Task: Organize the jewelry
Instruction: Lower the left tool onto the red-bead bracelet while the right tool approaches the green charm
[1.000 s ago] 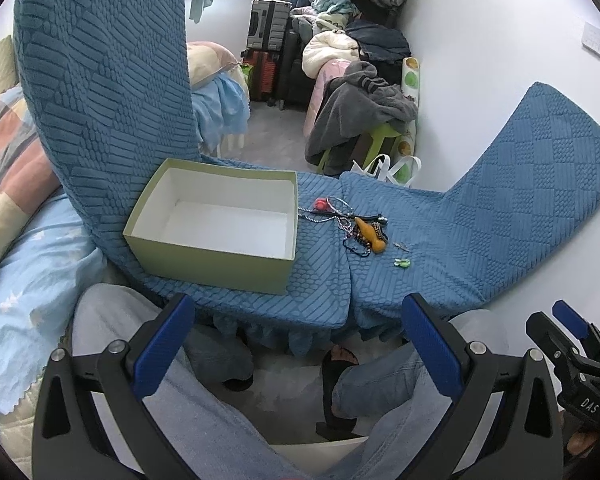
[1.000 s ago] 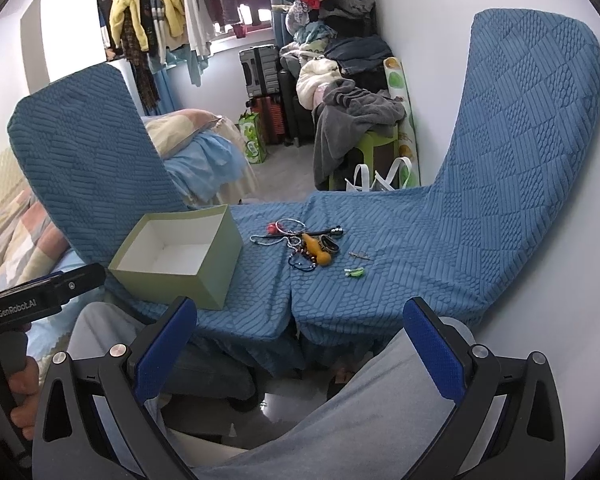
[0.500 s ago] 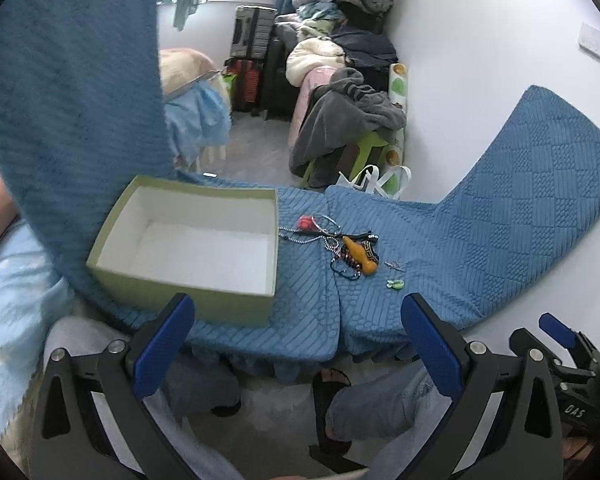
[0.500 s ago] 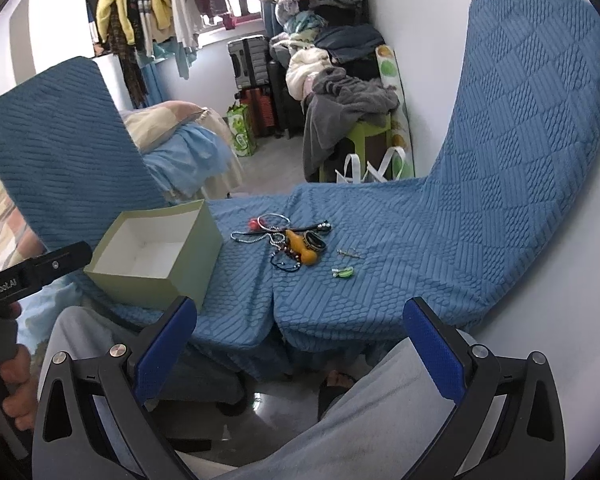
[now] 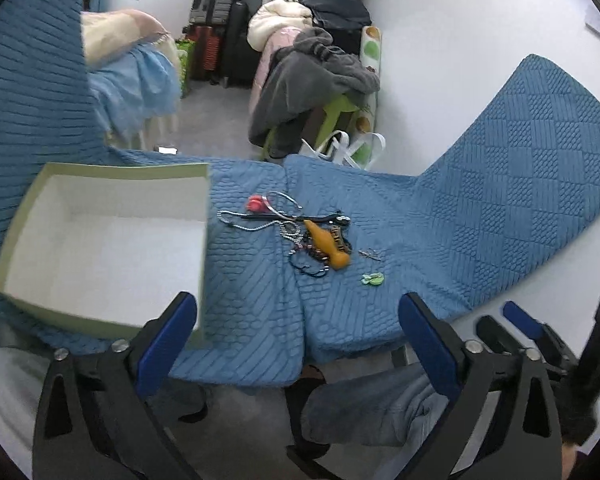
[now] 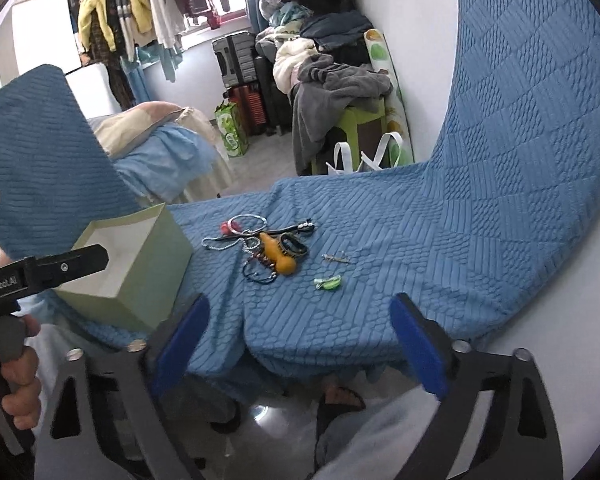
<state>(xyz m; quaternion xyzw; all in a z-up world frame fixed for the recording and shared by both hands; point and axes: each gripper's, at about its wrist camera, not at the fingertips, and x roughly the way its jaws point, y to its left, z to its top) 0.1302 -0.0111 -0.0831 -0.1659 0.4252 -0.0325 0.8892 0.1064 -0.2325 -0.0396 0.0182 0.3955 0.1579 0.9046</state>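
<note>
Fingers (image 5: 428, 344) on the left gripper (image 5: 298, 336) sit wide apart and are closing slightly, with nothing between them. Same on the right gripper (image 6: 300, 336): blue pads (image 6: 418, 344) spread wide, closing a bit, gap empty. Both hover over the near edge of the blue quilted cover (image 5: 380, 200), well short of the items.

Jewelry pile (image 5: 300, 236) lies in the middle of the cover, just right of the seam between the two cushions:
- silver bangle (image 5: 282, 204) at the far side, touching a small pink-red piece (image 5: 255, 204)
- beaded chain (image 5: 240, 222) trailing left toward the box
- orange gourd-shaped pendant (image 5: 327, 244) at the centre, with dark cords and bead bracelets (image 5: 308, 264) tangled around it
- thin silver pin or clip (image 5: 370, 255) lying apart, to the right
- small green piece (image 5: 372, 279) also apart, nearest the grippers

Pale green open box (image 5: 100, 248) with a white inside sits on the cover left of the pile, near but not touching it. Nothing shows inside.

Right wrist view: the person's left hand (image 6: 14, 380) grips the left gripper handle at the left frame edge, in front of the box (image 6: 140, 264). The person's legs in light trousers (image 6: 380, 436) show below the cover edge.
</note>
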